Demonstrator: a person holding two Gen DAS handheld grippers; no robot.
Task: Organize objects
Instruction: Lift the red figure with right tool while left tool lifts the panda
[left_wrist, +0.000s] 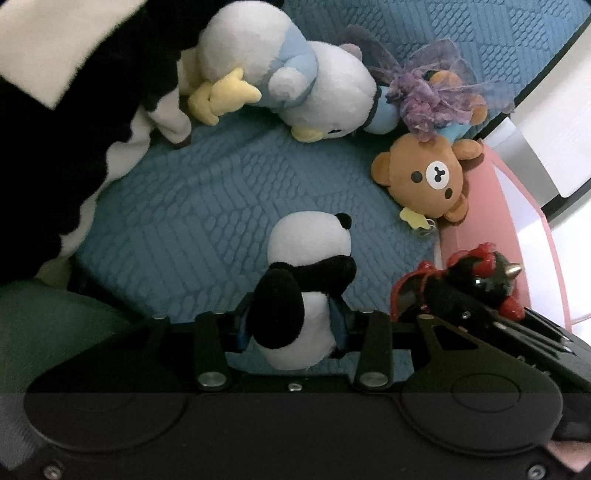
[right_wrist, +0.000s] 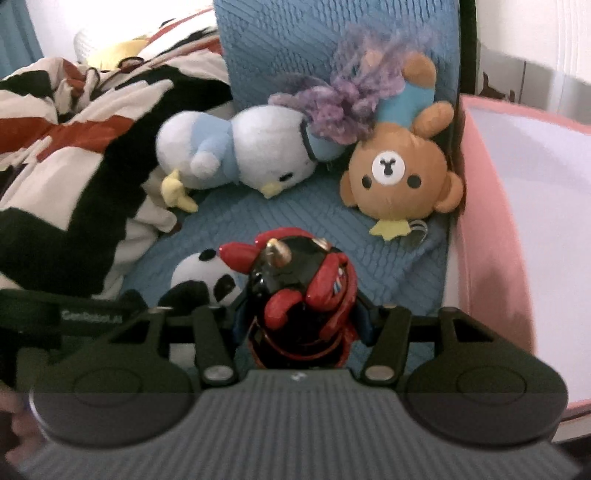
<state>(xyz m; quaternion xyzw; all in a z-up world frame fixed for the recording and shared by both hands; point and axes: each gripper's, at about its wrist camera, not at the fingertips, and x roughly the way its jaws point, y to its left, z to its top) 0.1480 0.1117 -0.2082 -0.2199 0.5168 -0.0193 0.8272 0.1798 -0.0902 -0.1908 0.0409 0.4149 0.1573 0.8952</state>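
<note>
My left gripper (left_wrist: 291, 325) is shut on a small panda plush (left_wrist: 301, 280), its blue pads pressed into the panda's white belly, above the blue quilt (left_wrist: 207, 206). My right gripper (right_wrist: 301, 325) is shut on a black and red horned plush (right_wrist: 303, 280), squeezed between its pads. In the left wrist view the horned plush (left_wrist: 461, 284) and the right gripper's black body sit at the lower right. The right wrist view shows the panda (right_wrist: 207, 280) just left of the horned plush. A white and light-blue bird plush (left_wrist: 295, 85) and a brown bear plush (left_wrist: 424, 177) lie further back on the quilt.
A pink bin (right_wrist: 491, 236) with a pale inside stands at the right edge of the quilt, close beside the bear (right_wrist: 399, 173). A black, white and red blanket (right_wrist: 74, 147) is heaped on the left. Purple mesh fabric (right_wrist: 351, 99) lies between bird (right_wrist: 236, 147) and bear.
</note>
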